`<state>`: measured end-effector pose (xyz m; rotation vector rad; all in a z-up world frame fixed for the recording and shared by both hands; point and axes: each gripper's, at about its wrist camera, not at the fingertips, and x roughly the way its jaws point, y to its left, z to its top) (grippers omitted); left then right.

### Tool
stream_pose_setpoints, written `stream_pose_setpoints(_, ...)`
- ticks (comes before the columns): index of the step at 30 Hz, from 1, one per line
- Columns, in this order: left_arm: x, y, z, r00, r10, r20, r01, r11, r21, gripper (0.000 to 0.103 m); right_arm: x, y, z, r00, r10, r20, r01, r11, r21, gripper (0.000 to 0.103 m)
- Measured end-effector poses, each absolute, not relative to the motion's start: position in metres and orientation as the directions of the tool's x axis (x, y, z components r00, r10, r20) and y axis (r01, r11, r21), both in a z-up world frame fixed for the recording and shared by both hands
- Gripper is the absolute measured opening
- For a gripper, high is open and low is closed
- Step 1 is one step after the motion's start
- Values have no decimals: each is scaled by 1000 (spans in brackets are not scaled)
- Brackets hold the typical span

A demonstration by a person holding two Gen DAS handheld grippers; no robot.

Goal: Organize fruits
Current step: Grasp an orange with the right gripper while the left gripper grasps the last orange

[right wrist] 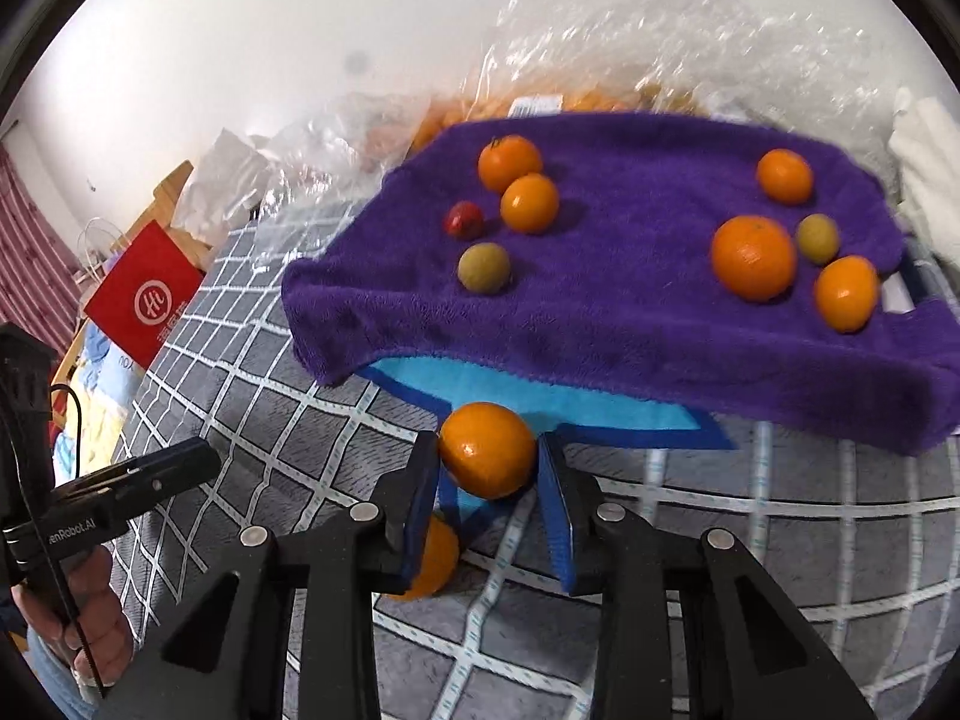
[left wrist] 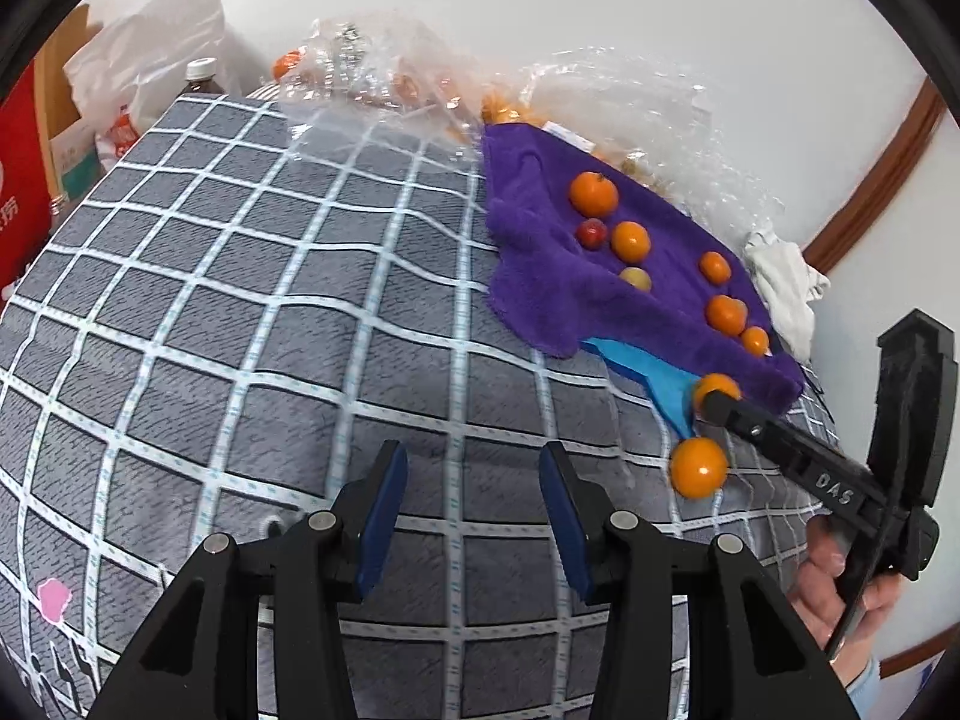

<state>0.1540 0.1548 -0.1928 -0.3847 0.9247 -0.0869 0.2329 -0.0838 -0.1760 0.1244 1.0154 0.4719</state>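
Observation:
A purple towel (right wrist: 630, 312) lies on the grey checked bedspread (left wrist: 240, 330) and carries several oranges, two greenish fruits and a small red fruit (right wrist: 463, 219). My right gripper (right wrist: 489, 462) is shut on an orange (right wrist: 487, 450) just in front of the towel, over a blue cloth (right wrist: 528, 396). Another orange (right wrist: 435, 561) lies on the bedspread below its left finger. In the left wrist view the towel (left wrist: 570, 276), the held orange (left wrist: 714, 389) and the loose orange (left wrist: 698, 468) show at right. My left gripper (left wrist: 474, 516) is open and empty over the bedspread.
Clear plastic bags (left wrist: 420, 72) with more fruit lie behind the towel. A white cloth (left wrist: 786, 282) sits at the right edge. A bottle (left wrist: 201, 77), white bags and a red box (right wrist: 144, 294) stand at the far left beside the bed.

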Motion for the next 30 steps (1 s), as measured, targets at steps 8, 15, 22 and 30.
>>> stream_pose_setpoints(8,165,98,-187,573,-346,-742,61,922,-383,43,199,-167,-159,563,246,-789,-189,968,166,33)
stream_pose_setpoints(15,174,32,-192,564,-345,-750,162,937,-309,44,185,-216,-181,550,209,-808,-97,978,187,33)
stream_pose_setpoints(22,175,23,-203,620,-283,-732,121,956,-267,33,176,-224,-189,579,201,-790,-106,979,172,33)
stream_pose_setpoints(30,163,37,-197,655,-394,-645,168,908,-383,32,173,-222,-187,588,194,-785,-108,981,162,33)
